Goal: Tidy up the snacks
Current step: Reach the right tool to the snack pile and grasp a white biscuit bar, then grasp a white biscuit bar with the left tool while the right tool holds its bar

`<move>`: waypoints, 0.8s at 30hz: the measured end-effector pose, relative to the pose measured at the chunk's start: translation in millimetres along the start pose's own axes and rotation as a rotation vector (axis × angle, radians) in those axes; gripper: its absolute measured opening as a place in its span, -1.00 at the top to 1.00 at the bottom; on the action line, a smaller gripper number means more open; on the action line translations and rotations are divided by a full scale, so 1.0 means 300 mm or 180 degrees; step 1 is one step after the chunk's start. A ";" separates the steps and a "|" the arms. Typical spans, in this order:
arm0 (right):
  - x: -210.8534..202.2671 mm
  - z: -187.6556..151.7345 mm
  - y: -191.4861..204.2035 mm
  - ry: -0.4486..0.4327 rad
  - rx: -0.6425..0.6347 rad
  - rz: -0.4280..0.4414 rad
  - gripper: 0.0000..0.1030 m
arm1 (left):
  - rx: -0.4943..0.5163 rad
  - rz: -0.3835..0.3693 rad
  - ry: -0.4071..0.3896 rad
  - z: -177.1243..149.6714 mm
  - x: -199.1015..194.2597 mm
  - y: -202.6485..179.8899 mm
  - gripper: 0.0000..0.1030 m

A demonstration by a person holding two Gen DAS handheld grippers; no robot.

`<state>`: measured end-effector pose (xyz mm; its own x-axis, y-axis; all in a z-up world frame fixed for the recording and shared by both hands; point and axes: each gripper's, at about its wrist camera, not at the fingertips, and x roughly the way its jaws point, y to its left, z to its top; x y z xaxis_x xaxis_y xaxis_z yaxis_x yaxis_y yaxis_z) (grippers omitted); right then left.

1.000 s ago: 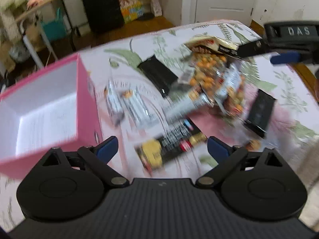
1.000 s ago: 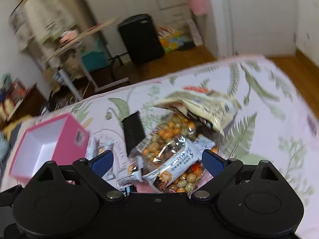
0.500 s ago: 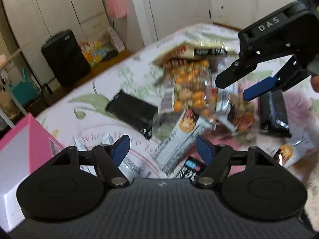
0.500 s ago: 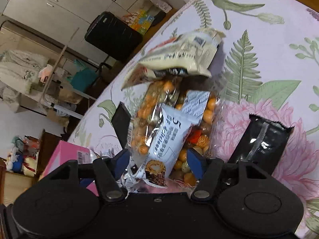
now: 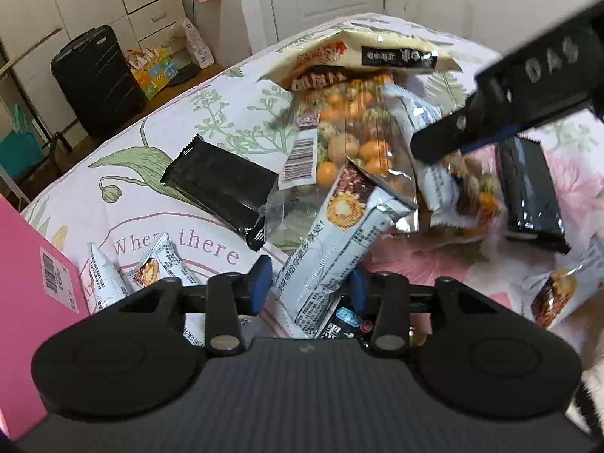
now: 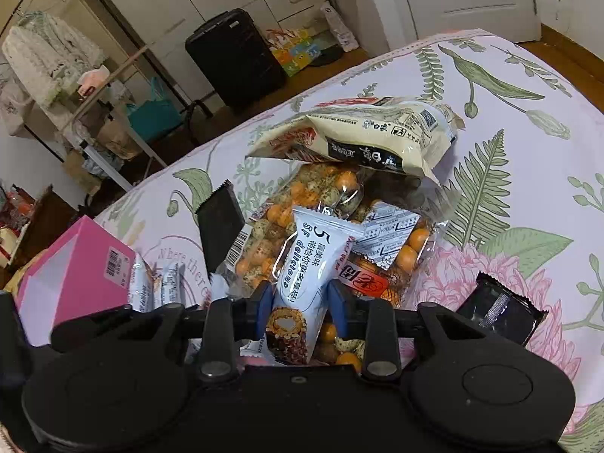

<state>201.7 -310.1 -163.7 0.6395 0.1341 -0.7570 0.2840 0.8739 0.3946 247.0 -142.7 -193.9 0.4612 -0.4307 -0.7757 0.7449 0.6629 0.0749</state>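
Note:
A pile of snacks lies on a floral bedsheet. My left gripper is closed around the lower end of a white-blue snack bar. My right gripper is shut on another white-blue snack bar; the right gripper also shows in the left wrist view. Behind lie a clear bag of orange and green coated nuts, a cream snack bag and black packets. The pink box stands to the left.
Small white snack packs lie beside the pink box. One more pack lies at the right. A black suitcase, a rack and wardrobes stand beyond the bed's far edge.
Both grippers moved in on the pile and narrowed from wide open; each now has a white-blue snack bar between its fingers. The right gripper moved closer across the left view.

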 end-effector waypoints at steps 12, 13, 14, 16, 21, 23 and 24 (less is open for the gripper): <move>0.015 0.002 -0.074 0.0199 0.0358 0.0159 0.31 | -0.0352 0.0015 -0.0115 0.032 -0.091 0.031 0.45; 0.016 0.001 -0.074 0.0212 0.0370 0.0177 0.31 | -0.0436 -0.0056 -0.0090 0.036 -0.101 0.039 0.45; 0.013 -0.001 -0.071 0.0213 0.0362 0.0187 0.32 | -0.0536 -0.0140 -0.0049 0.039 -0.110 0.048 0.45; 0.002 0.000 -0.063 0.0189 0.0319 0.0204 0.33 | -0.0746 -0.0261 0.0040 0.040 -0.130 0.062 0.45; -0.048 -0.004 -0.038 0.0143 0.0203 0.0369 0.33 | -0.0921 -0.0304 0.0029 0.038 -0.195 0.069 0.45; -0.067 -0.010 -0.022 0.0149 0.0118 0.0435 0.33 | -0.0879 -0.0208 -0.0047 0.038 -0.226 0.064 0.45; -0.078 -0.014 -0.011 0.0154 0.0055 0.0468 0.33 | -0.0878 -0.0172 -0.0069 0.036 -0.239 0.064 0.45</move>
<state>182.9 -314.1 -149.4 0.6400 0.2826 -0.7145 0.2025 0.8351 0.5116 233.6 -105.6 -130.0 0.4367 -0.4810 -0.7602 0.6108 0.7789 -0.1420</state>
